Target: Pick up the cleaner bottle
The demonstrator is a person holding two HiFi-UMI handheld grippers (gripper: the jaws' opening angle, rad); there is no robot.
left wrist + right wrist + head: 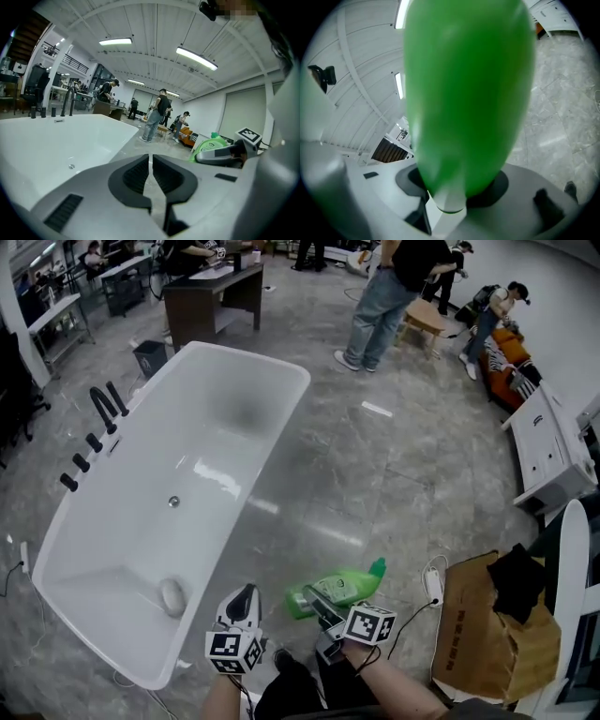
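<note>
1. Grey marbled floor [394, 474] spreads through a big open workroom. A long white bathtub [202, 418] stands on it at the left, with black taps [98, 418] on its far rim.
2. People [389, 296] stand and sit far across the room, near desks and an orange seat.
3. A torn cardboard box [487, 629] sits at the right, with something black lying on top.
4. The cleaner bottle [342, 589] is bright green plastic, plump in the body and narrowing to a darker green cap. It lies nearly level over the floor, just right of the bathtub's near end, with its cap pointing away from the person.
5. A paler panel on the bottle's side looks like a label (its print is too small to read).
6. The right gripper [319, 604] has its jaws clamped on the bottle. In the right gripper view the green body [468, 93] fills most of the picture, squeezed between the dark pads [499, 187], with a whitish patch at its near end.
7. The left gripper [151, 173] has its jaws closed together with nothing between them. It is held just left of the bottle, beside the tub.
8. Each gripper carries a cube of black-and-white square markers (patterns only, no words).
</note>
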